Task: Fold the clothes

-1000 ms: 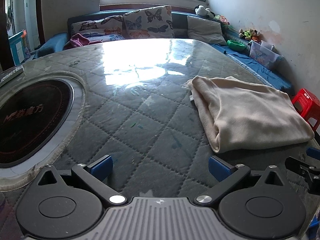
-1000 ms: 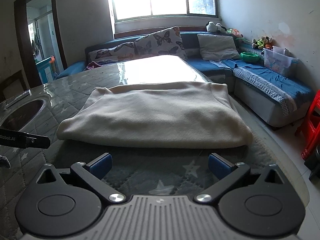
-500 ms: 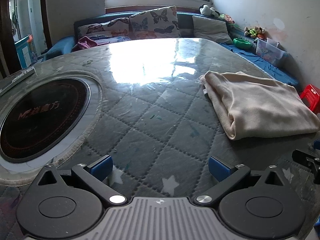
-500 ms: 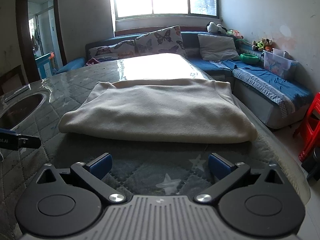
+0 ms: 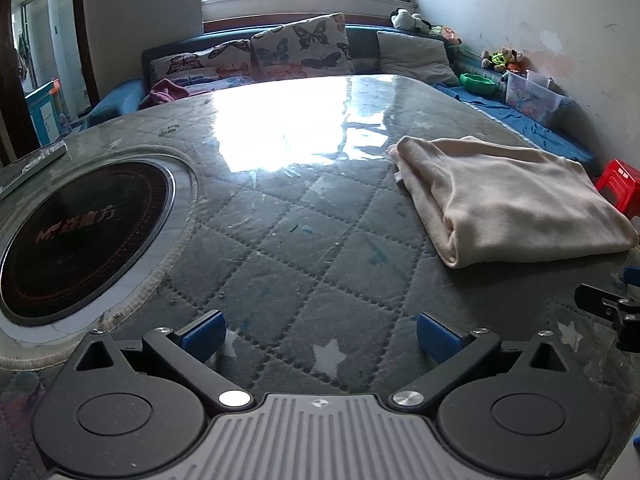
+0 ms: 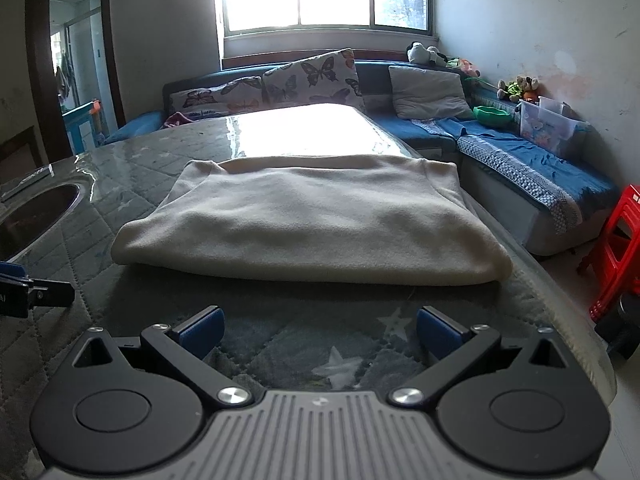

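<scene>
A cream garment (image 6: 312,220) lies folded into a flat rectangle on the quilted table, straight ahead in the right wrist view; it also shows at the right of the left wrist view (image 5: 508,196). My right gripper (image 6: 319,334) is open and empty, just short of the garment's near fold. My left gripper (image 5: 320,336) is open and empty over bare table, to the left of the garment. The tip of the right gripper shows at the right edge of the left wrist view (image 5: 608,304).
A round black cooktop (image 5: 76,236) is set into the table at the left. A sofa with butterfly cushions (image 5: 296,48) runs behind and along the right. A red stool (image 6: 620,248) stands on the floor past the table's right edge.
Both grippers have drawn back slightly from the folded garment and stayed open. The garment has not moved.
</scene>
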Tool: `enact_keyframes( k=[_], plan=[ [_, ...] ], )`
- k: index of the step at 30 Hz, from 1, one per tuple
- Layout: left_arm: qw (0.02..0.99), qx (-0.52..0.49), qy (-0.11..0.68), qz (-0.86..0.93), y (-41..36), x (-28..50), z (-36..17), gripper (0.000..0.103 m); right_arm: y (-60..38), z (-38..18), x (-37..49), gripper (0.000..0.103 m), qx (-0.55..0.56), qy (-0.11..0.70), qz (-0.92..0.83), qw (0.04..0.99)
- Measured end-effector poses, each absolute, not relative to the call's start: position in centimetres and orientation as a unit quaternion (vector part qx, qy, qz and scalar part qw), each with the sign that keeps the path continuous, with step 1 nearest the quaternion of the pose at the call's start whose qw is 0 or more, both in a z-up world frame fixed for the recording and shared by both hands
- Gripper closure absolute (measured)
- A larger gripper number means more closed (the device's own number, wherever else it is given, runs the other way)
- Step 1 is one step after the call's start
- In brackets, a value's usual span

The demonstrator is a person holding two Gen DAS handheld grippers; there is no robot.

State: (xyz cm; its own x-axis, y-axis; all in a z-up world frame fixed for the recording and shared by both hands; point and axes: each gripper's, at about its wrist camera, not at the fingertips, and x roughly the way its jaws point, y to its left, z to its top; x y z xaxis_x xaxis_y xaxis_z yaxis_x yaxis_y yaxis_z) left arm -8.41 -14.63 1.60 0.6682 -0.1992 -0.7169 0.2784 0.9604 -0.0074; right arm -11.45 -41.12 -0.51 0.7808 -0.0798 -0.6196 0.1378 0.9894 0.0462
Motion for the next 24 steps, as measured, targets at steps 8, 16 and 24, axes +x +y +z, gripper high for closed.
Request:
enact_keyframes(
  k=[8, 16, 24],
  plan=[
    [0.912, 0.055, 0.380, -0.142, -15.6, -8.5, 1.9, 0.000, -41.1, -0.4, -11.4, 0.000, 0.043, 0.327, -0.064, 0.942],
    [0.912, 0.062, 0.379, -0.145, -16.4, -8.3, 1.8, 0.000, -41.4, -0.5, -10.9, 0.000, 0.045, 0.328, -0.072, 0.941],
    [0.912, 0.065, 0.375, -0.152, -17.1, -8.2, 1.9, 0.000, -41.4, -0.5, -10.6, 0.000, 0.048, 0.328, -0.073, 0.941]
  ],
)
